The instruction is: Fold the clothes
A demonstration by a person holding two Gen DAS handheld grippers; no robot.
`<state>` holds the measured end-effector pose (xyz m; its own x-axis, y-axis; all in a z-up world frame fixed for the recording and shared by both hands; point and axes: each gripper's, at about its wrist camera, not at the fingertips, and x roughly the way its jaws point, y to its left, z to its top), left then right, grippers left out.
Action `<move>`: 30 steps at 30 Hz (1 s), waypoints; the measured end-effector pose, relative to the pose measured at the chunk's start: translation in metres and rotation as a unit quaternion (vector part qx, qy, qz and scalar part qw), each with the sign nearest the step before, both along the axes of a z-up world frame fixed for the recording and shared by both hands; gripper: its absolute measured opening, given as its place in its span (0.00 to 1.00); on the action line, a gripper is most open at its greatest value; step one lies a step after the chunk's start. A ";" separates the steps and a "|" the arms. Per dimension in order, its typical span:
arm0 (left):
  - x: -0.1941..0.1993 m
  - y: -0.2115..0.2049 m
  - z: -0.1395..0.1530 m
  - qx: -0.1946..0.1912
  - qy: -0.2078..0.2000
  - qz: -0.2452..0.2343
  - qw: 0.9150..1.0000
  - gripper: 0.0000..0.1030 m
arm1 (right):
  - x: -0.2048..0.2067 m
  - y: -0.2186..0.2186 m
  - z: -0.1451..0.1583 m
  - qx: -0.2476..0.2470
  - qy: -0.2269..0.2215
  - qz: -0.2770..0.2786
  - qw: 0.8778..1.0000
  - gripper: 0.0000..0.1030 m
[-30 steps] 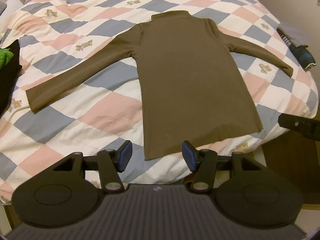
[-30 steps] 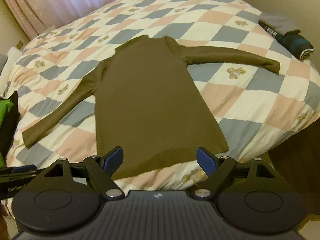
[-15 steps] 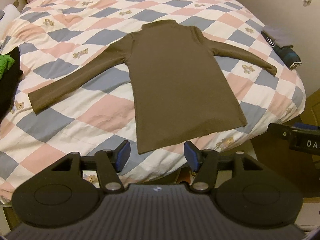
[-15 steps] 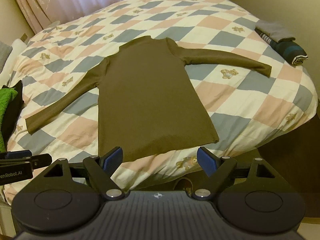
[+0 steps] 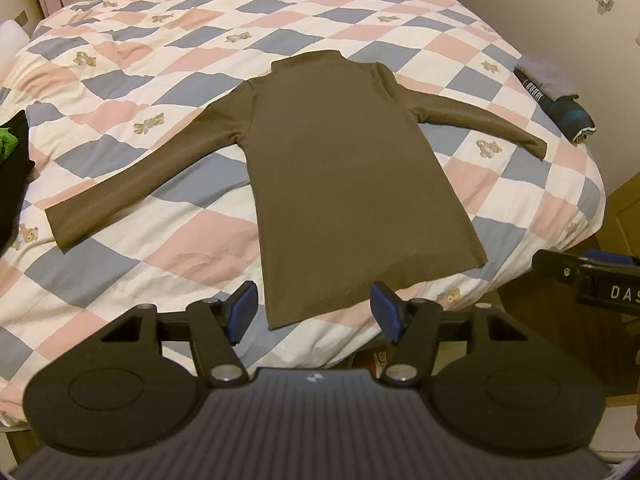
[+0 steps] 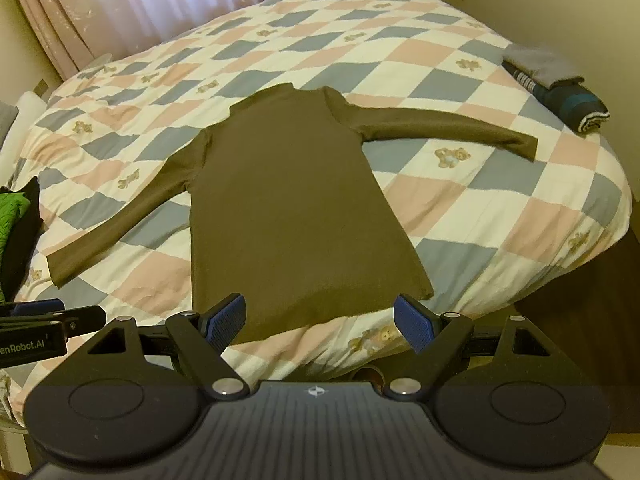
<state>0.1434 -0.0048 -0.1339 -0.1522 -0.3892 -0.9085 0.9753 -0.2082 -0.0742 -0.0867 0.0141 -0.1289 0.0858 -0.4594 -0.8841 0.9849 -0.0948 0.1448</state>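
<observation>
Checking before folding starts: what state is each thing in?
Olive-brown long-sleeved top: flat, unfolded, sleeves spread.
Dark striped clothes pile: folded, at bed's right edge.
Green and black garments: heaped, left edge.
Left gripper: jaws open, empty.
Right gripper: jaws open, empty.

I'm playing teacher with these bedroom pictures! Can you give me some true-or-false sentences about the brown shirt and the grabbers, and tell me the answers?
1. The brown shirt lies flat on the checked quilt with both sleeves spread out. True.
2. The left gripper is pinching the shirt's hem. False: it is open and holds nothing, back from the hem.
3. The right gripper is open. True.
4. The shirt is already folded in half. False: it is fully spread out, unfolded.
5. Folded clothes sit near the bed's right edge. True.
6. The quilt has kittens printed on it. False: they are little teddy bears.
</observation>
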 end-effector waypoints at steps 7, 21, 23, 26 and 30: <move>-0.007 -0.014 -0.005 0.010 0.013 0.014 1.000 0.59 | -0.009 -0.017 0.000 0.005 0.001 0.012 1.000 0.81; 0.060 -0.079 -0.063 -0.009 0.067 0.199 0.978 0.60 | -0.001 -0.127 -0.053 -0.071 0.082 0.182 0.977 0.76; 0.087 -0.079 -0.079 -0.002 0.079 0.244 0.967 0.59 | 0.019 -0.145 -0.073 -0.072 0.093 0.225 0.967 0.72; 0.133 -0.076 -0.101 0.002 0.088 0.309 0.947 0.59 | 0.054 -0.169 -0.103 -0.077 0.093 0.288 0.950 0.71; 0.207 -0.079 -0.130 -0.010 0.078 0.406 0.911 0.59 | 0.119 -0.192 -0.146 -0.094 0.094 0.372 0.919 0.60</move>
